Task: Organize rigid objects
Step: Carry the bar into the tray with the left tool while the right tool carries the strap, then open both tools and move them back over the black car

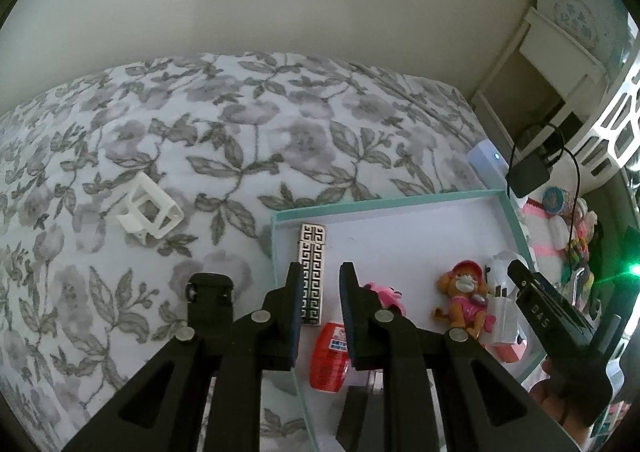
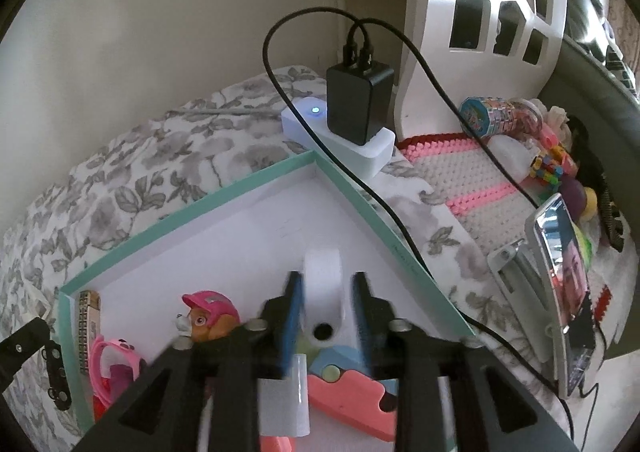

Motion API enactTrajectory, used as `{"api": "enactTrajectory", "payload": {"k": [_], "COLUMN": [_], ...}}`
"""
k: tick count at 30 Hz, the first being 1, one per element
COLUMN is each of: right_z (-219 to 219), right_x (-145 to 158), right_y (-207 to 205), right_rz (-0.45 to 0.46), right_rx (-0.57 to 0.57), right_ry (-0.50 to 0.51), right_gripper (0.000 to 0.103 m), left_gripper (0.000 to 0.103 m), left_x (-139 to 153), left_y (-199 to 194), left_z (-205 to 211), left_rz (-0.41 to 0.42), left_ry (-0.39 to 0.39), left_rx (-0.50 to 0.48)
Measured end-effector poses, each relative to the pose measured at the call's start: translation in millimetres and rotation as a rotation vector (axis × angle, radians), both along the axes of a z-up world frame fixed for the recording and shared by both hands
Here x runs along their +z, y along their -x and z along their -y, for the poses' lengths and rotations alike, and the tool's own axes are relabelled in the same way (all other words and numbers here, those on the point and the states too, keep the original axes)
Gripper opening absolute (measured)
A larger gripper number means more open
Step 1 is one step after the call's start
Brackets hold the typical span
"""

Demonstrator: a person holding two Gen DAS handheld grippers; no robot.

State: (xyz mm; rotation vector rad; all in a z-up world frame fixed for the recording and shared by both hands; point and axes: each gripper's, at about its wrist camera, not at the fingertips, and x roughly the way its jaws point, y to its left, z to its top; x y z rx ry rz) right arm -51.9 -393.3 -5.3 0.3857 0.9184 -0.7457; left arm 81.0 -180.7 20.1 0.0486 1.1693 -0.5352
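While both claws hang over the teal-rimmed tray (image 1: pixel 400 201):
Left gripper (image 1: pixel 320 306): jaws slightly apart, holding nothing; patterned bar (image 1: pixel 313 272) between and beyond its tips.
Right gripper (image 2: pixel 326 312): jaws parted around white toy (image 2: pixel 323 288), pads seemingly clear of it.
Puppy figure (image 2: pixel 208 316): left of right claw.

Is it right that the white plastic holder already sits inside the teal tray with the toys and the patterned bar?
Not quite. The white plastic holder lies on the floral bedspread, outside the teal tray, as the left wrist view shows. The patterned bar and toys are inside the tray.
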Motion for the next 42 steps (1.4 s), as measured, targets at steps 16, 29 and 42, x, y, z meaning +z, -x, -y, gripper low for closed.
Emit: {"api": "enactTrajectory", "payload": {"k": [16,29,42], "right_z": [-51.2,-78.5,-89.2], "right_x": [40.6,44.9,42.9], "right_y": [-15.4,-11.7,-1.5], "right_rz": [0.036,0.017,0.019], "right_rx": [0.147,0.178,0.155], "right_ry": [-0.017,-0.069,-0.115], "right_gripper": [0.068,0.087,0.101], "left_gripper": [0.065,0.085,0.087], "left_x": [22.6,20.0,16.6], "left_y": [0.7,3.3,9.5], "left_z": [-23.1,-55.9,-71.2], "left_rz": [0.05,0.06,0.058], "left_ry": [-0.06,-0.118,-0.15], "left_rx": [0.082,0.176,0.19]}}
